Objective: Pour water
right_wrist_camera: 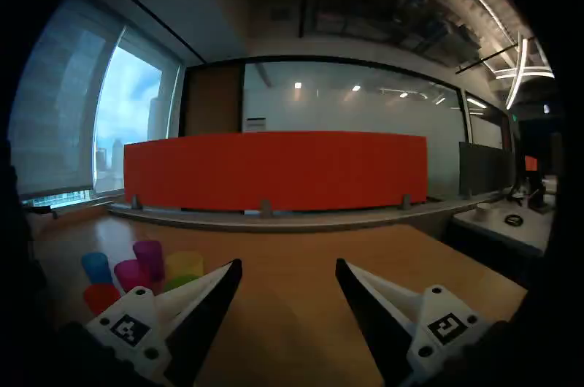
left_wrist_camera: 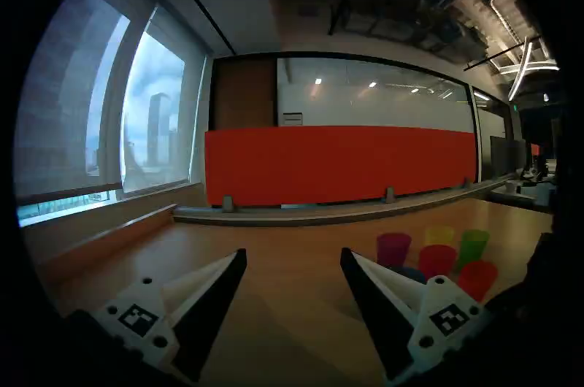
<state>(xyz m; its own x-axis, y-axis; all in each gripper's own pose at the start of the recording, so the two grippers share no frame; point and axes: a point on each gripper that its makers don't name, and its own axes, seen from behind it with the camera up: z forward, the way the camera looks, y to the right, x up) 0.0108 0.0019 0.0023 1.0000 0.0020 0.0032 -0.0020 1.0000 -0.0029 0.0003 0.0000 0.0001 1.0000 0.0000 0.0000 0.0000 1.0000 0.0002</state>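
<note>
In the left gripper view, a cluster of coloured plastic cups stands on the wooden desk at the right: a magenta cup (left_wrist_camera: 393, 248), a yellow cup (left_wrist_camera: 439, 235), a green cup (left_wrist_camera: 473, 245), a red cup (left_wrist_camera: 436, 259) and an orange-red cup (left_wrist_camera: 478, 277). My left gripper (left_wrist_camera: 293, 259) is open above the desk, left of the cups, holding nothing. In the right gripper view the cups sit at the lower left: a blue cup (right_wrist_camera: 96, 267), a purple cup (right_wrist_camera: 149, 255), a pink cup (right_wrist_camera: 131, 273), a yellow cup (right_wrist_camera: 184, 264) and a red cup (right_wrist_camera: 101, 297). My right gripper (right_wrist_camera: 288, 266) is open and empty, right of them.
An orange divider panel (left_wrist_camera: 339, 164) runs along the desk's far edge, with a glass wall behind. Large windows (left_wrist_camera: 109, 117) line the left side. A neighbouring desk (right_wrist_camera: 504, 223) with small items lies to the right.
</note>
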